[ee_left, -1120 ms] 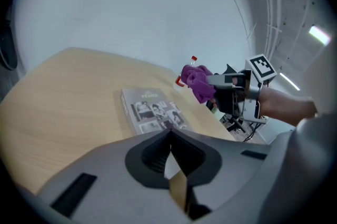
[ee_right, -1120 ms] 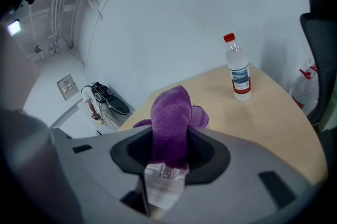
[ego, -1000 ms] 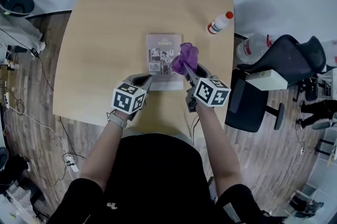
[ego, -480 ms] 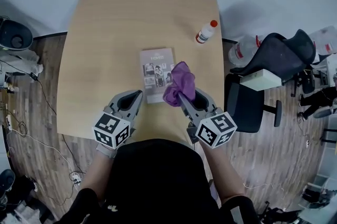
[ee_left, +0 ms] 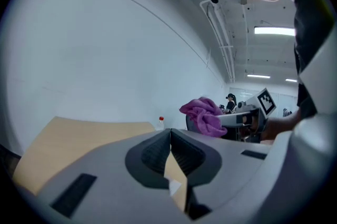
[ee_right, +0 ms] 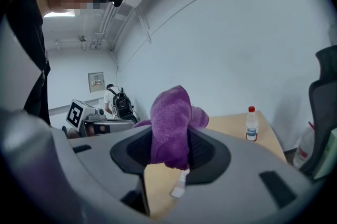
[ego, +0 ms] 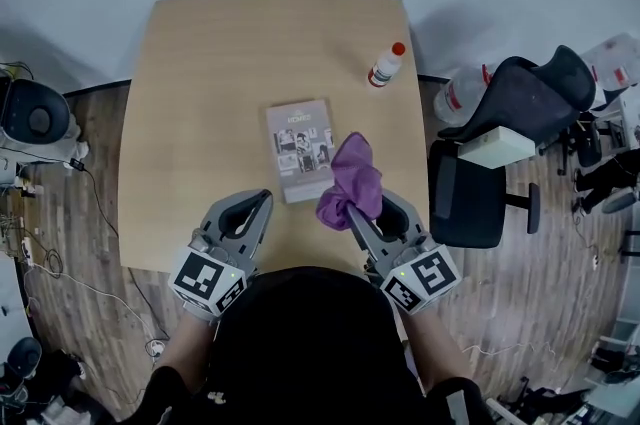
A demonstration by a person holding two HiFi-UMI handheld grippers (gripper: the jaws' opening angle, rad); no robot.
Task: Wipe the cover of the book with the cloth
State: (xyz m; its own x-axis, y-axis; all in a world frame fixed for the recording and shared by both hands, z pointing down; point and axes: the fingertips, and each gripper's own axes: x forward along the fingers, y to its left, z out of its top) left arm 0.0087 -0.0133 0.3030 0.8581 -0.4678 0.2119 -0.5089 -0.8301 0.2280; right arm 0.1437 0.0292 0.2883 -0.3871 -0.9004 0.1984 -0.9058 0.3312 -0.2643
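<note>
- Head view: a person stands at the near edge of the table (ego: 200,63). Both grippers are held close to the torso over that edge. They point away from the body, marker cubes facing the camera, and the forearms are mostly hidden under the torso.
- Left gripper (ego: 262,199): jaws clenched together with nothing in them, near the book's lower left corner but apart from it.
- Right gripper (ego: 350,213): grasps a bunched purple cloth (ego: 352,175) that sticks out past the jaw tips. The cloth overlaps the book's lower right corner in the picture; contact cannot be told.
- Book (ego: 300,149): lies flat, cover up, mid-table, just ahead of both grippers.
- Bottle (ego: 386,65): near the table's far right edge, well apart from the book.
- Left gripper view: pads pressed shut and empty. The gripper points about level, with the wall ahead and the table below. The right gripper and cloth sit off to the right at a similar height.
- Right gripper view: cloth pinched between the pads and bulging above them, a white tag dangling underneath. The bottle stands upright on the table at right, and the left gripper shows at left.
</note>
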